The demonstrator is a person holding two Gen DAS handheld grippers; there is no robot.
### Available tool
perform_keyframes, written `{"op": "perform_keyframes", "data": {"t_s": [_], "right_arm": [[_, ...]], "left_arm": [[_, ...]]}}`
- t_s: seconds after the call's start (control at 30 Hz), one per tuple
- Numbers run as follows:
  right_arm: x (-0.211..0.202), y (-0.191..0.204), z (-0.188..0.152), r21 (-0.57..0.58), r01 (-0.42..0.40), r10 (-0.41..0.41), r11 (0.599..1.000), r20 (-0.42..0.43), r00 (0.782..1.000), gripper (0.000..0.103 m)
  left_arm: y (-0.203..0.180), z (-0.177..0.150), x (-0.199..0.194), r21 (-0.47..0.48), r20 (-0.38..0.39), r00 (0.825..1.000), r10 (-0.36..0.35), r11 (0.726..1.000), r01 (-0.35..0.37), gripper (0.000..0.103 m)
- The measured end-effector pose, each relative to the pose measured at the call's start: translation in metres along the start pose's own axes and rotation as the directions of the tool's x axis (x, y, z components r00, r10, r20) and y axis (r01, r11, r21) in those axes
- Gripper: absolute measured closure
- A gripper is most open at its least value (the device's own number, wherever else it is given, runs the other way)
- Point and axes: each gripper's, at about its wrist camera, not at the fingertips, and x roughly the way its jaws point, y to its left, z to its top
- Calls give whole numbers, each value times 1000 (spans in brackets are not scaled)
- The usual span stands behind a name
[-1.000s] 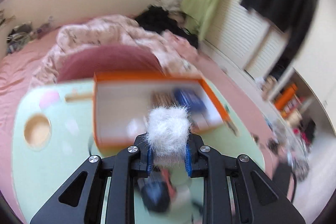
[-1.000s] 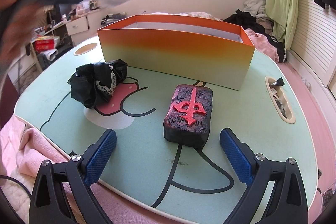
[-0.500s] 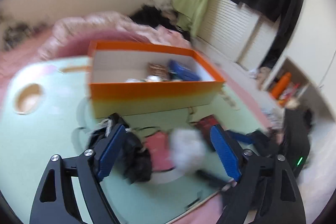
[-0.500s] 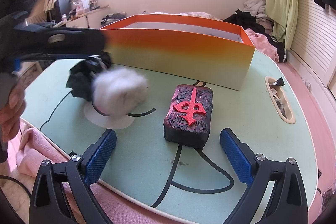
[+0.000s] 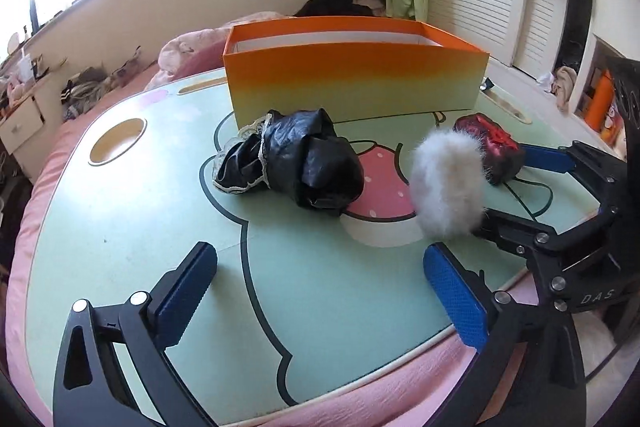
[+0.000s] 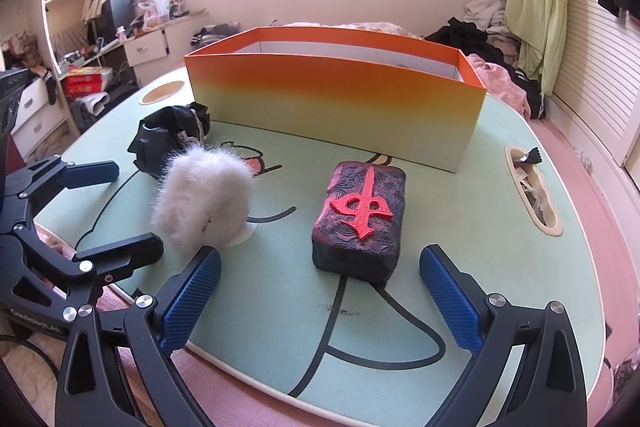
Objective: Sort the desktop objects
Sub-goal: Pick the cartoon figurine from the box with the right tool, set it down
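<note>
A white fluffy ball [image 5: 446, 183] lies on the green table, right of a crumpled black cloth with lace trim [image 5: 296, 161]. It also shows in the right wrist view [image 6: 202, 201]. A dark block with a red raised character [image 6: 360, 215] lies in front of the orange box [image 6: 336, 95]. My left gripper [image 5: 320, 295] is open and empty, low over the table's near edge. My right gripper [image 6: 320, 299] is open and empty, its fingers either side of the near end of the dark block.
The green table [image 5: 120, 219] has a round cup hole [image 5: 116, 141] at its left and a slot with small items [image 6: 532, 187] at its right. A pink bed surrounds the table. Drawers and clutter [image 6: 80, 75] stand at the far left.
My left gripper held the fluffy ball above the orange box, then opened. The ball dropped onto the table outside the box. The left gripper came down low. The right gripper has not moved.
</note>
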Motion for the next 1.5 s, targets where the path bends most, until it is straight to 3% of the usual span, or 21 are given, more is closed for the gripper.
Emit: {"op": "perform_keyframes", "data": {"t_s": [0.47, 0.6, 0.67, 0.73, 0.8, 0.83, 1.0, 1.1, 1.17, 1.27, 1.37, 1.5], "right_arm": [[-5, -6, 1, -5, -29, 29, 1000, -12, 1000, 4], [-27, -21, 15, -18, -79, 79, 997, 0, 997, 12], [-42, -35, 39, 10, -114, 114, 993, 26, 993, 20], [-44, -47, 70, 66, -151, 150, 986, 21, 988, 45], [-32, -56, 104, 130, -202, 207, 971, -26, 978, 61], [-16, -59, 123, 169, -216, 233, 962, -85, 969, 63], [51, -61, 158, 258, -200, 274, 945, -292, 916, 63], [80, -59, 167, 239, -121, 208, 963, -384, 900, 63], [99, -52, 169, 217, -105, 196, 971, -460, 866, 63], [120, -44, 167, 242, -138, 247, 960, -509, 825, 63], [138, -33, 164, 247, -150, 263, 957, -526, 809, 59], [137, -33, 169, 210, -123, 213, 970, -490, 845, 73]], "left_arm": [[2, -1, -3, -3, 7, 1000, -4, 1000, 4, 0], [4, -4, -5, -5, 8, 1000, -5, 1000, 5, 0], [4, -3, -5, -5, 8, 1000, -5, 1000, 6, 0], [4, -4, -5, -5, 9, 1000, -5, 1000, 5, 0], [4, -4, -5, -5, 9, 1000, -6, 1000, 6, 0], [4, -4, -6, -6, 9, 1000, -6, 1000, 6, 0], [2, -3, -6, -5, 10, 1000, -5, 1000, 5, 0], [2, -3, -5, -6, 10, 1000, -5, 1000, 5, 0], [2, -3, -6, -6, 10, 1000, -5, 1000, 5, 0], [1, -3, -6, -5, 10, 1000, -5, 1000, 5, 0], [2, -3, -6, -6, 11, 1000, -5, 1000, 5, 0], [1, -4, -6, -7, 12, 1000, -7, 1000, 7, 0]]}}
